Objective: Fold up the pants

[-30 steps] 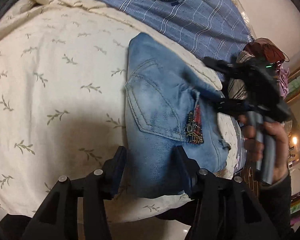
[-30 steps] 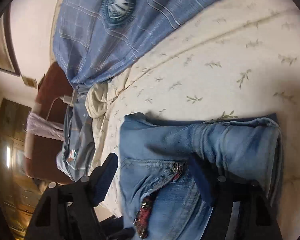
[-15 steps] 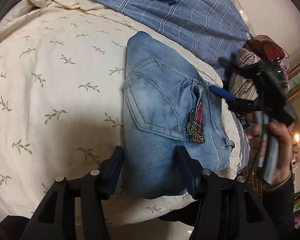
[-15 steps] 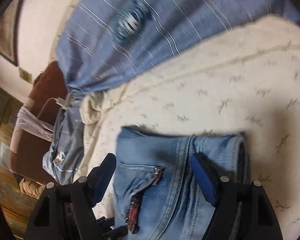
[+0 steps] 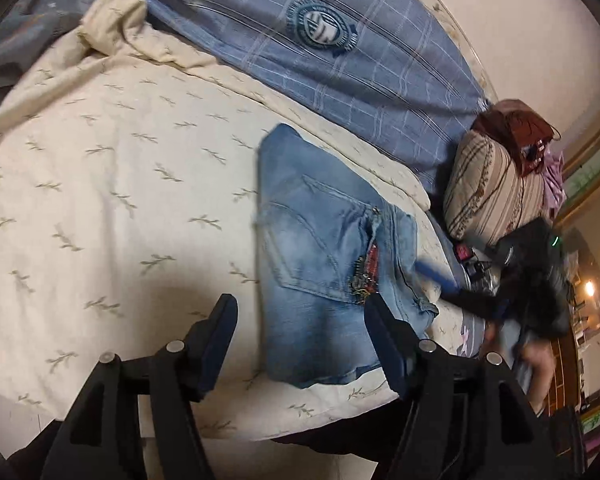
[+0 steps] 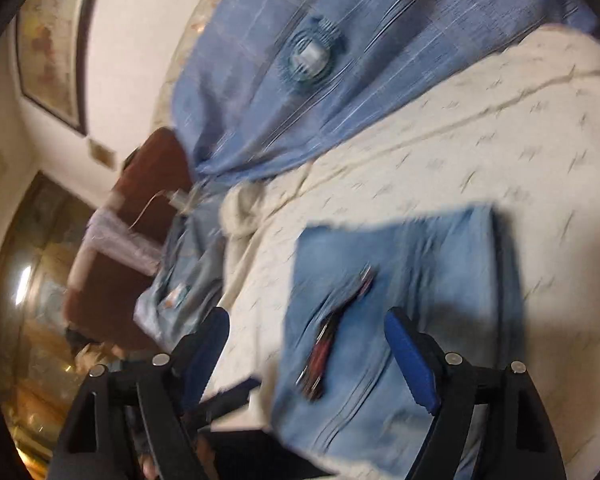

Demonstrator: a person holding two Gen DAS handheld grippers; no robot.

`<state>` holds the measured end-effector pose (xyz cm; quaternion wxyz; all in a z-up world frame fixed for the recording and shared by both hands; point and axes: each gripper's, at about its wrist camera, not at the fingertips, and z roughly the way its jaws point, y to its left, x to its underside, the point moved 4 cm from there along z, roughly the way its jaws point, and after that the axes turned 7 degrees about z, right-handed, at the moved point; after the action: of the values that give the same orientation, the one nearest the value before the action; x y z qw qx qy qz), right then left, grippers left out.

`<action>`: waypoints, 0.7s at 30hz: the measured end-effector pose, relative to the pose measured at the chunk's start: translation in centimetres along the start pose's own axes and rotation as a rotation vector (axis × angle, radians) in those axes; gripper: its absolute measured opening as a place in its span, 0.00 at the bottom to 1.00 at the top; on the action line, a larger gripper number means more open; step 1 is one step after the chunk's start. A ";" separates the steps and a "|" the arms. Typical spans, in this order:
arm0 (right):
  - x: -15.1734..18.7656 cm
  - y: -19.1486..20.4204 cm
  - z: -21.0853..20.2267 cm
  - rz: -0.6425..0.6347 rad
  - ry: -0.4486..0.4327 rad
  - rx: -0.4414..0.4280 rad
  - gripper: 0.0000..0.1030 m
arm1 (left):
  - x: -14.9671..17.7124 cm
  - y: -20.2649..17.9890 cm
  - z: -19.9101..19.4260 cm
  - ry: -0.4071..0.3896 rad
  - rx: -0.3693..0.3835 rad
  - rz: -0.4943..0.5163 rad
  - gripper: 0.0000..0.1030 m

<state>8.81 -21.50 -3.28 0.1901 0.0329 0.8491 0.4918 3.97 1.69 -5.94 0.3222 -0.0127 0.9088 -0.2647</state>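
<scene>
Nearest the left wrist camera, the left gripper (image 5: 300, 320) hangs over the front edge of the bed with its jaws apart and nothing pressed between them; they have just been opening. Its right finger stands in front of the near corner of the folded jeans (image 5: 332, 264), while the left finger is over bare bedspread (image 5: 100, 184). The jeans lie flat in a compact rectangle near the bed's front edge, a back pocket uppermost and a small red-and-dark patch (image 5: 368, 270) at the pocket edge; any writing on it is too small to read.

Just right of the jeans, the blurred right gripper (image 5: 440, 278) is off the denim, one blue-padded finger pointing toward it. From its own camera, the right gripper (image 6: 304, 344) also has its jaws spread wide and empty, above the jeans (image 6: 420, 280).

Farther back, a striped pillow (image 5: 488, 188) sits at the bed's right side. Beyond the cream, leaf-printed bedspread lies a blue checked cover (image 5: 300, 60) bearing a round teal crest (image 5: 322, 32); its lettering cannot be read.
</scene>
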 end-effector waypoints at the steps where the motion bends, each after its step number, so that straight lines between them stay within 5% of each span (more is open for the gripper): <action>1: 0.9 -0.6 1.1 -0.007 0.047 0.023 0.82 | 0.1 0.2 -0.3 -0.003 0.005 -0.008 0.65; 3: 1.8 -2.8 3.2 -0.023 0.102 0.156 0.82 | 0.2 0.6 -0.9 -0.008 0.017 -0.019 0.65; 11: 2.8 2.0 0.4 -0.115 0.025 0.042 0.82 | 0.9 1.6 -2.0 -0.009 0.105 -0.024 0.65; 15: 4.0 -2.0 2.7 -0.074 0.099 0.132 0.82 | 1.9 2.4 -0.6 0.047 0.117 -0.067 0.65; 21: 3.1 1.2 0.2 -0.108 0.013 0.028 0.82 | 2.2 1.7 -0.4 0.046 0.120 -0.012 0.65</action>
<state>5.90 -19.94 -3.23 0.2106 -0.0136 0.8575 0.4691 2.25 2.95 -7.74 0.2997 0.0075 0.8984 -0.3208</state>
